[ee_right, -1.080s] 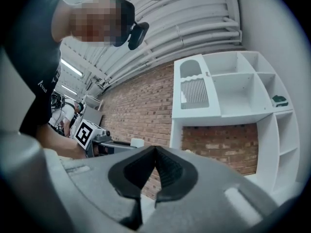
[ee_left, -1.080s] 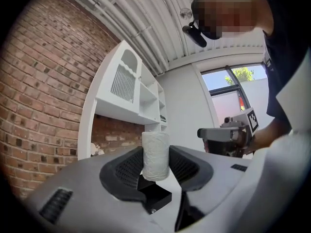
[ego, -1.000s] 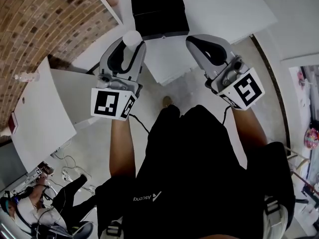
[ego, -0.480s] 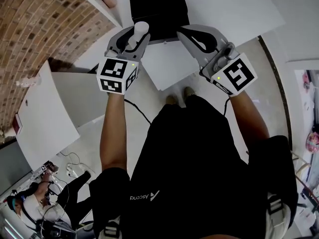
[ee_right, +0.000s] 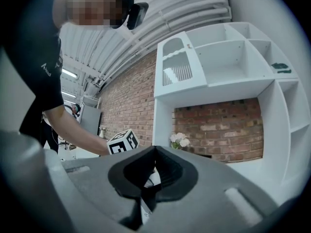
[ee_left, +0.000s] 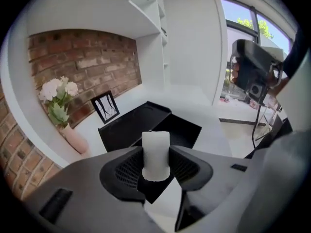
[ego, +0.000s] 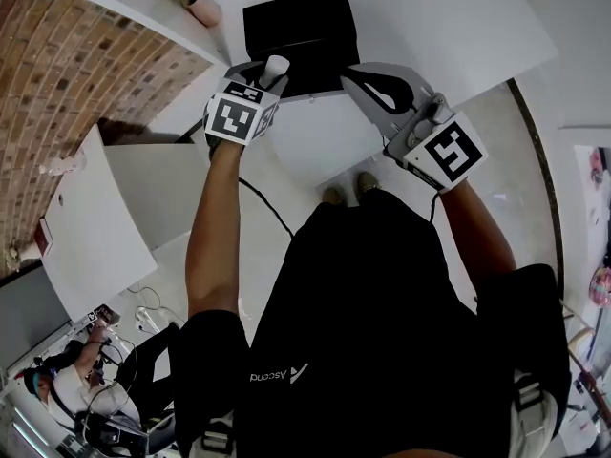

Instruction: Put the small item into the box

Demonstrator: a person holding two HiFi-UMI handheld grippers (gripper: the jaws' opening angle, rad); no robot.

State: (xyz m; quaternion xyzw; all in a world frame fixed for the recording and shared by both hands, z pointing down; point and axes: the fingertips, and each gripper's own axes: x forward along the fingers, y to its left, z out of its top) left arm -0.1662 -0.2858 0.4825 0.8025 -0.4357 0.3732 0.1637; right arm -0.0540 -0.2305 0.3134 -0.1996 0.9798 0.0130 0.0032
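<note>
A black box (ego: 296, 22) stands open on the white table (ego: 449, 27), its lid laid back behind it. In the left gripper view the box (ee_left: 182, 130) lies just ahead of the jaws. My left gripper (ego: 263, 74) is shut on a small white cylinder (ego: 276, 65), which stands upright between its jaws (ee_left: 156, 154) at the box's near edge. To the right of the box, my right gripper (ego: 351, 71) hangs over the table with its tips together (ee_right: 154, 152) and nothing in them.
A pink vase of white flowers (ee_left: 73, 137) and a small picture frame (ee_left: 106, 107) stand on the table left of the box, against the brick wall. White shelving (ee_right: 228, 62) rises behind. Another white table (ego: 86, 227) stands lower left, near a seated person (ego: 86, 370).
Both grippers have moved forward towards the box. The left one has carried the white cylinder from over the floor up to the box's near edge. The grip has not altered.
</note>
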